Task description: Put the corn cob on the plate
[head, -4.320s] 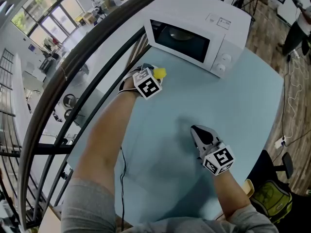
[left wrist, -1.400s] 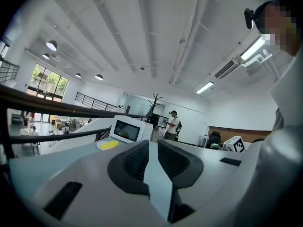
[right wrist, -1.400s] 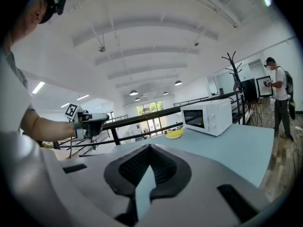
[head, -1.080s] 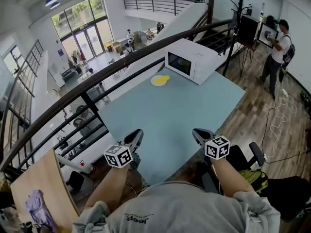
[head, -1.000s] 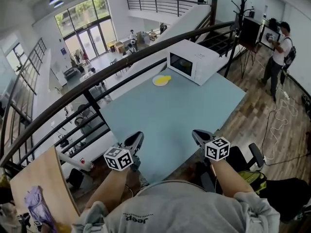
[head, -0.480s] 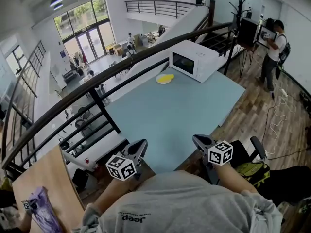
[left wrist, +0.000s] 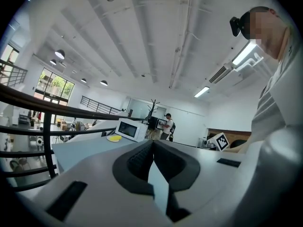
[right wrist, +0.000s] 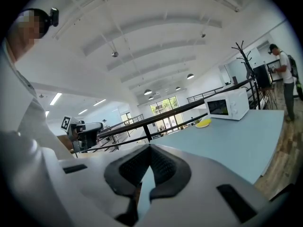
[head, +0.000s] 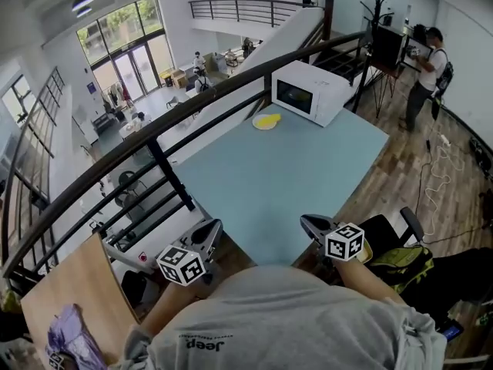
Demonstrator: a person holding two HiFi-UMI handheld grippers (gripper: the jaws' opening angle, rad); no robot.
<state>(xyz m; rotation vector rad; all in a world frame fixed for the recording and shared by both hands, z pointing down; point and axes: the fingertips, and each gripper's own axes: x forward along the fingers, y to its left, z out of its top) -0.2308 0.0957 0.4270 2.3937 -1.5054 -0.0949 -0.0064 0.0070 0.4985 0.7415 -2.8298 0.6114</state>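
Note:
The yellow corn cob (head: 269,119) lies on the plate (head: 263,125) at the far end of the pale blue table (head: 277,183), next to the white microwave (head: 311,91). The plate with the cob also shows small and far off in the left gripper view (left wrist: 113,138) and in the right gripper view (right wrist: 203,123). My left gripper (head: 213,227) is at the table's near edge, shut with nothing in it. My right gripper (head: 307,223) is at the near edge too, its jaws together and empty. Both are far from the plate.
A dark railing (head: 154,141) runs along the table's left side. A person (head: 422,68) stands on the wooden floor at far right near a coat stand (head: 380,6). An office chair (head: 397,237) is beside me at right. A wooden board (head: 69,291) lies at lower left.
Both grippers have drawn back from over the table to its near edge as I stepped away. The plate and microwave look smaller and farther. The left jaws closed fully.

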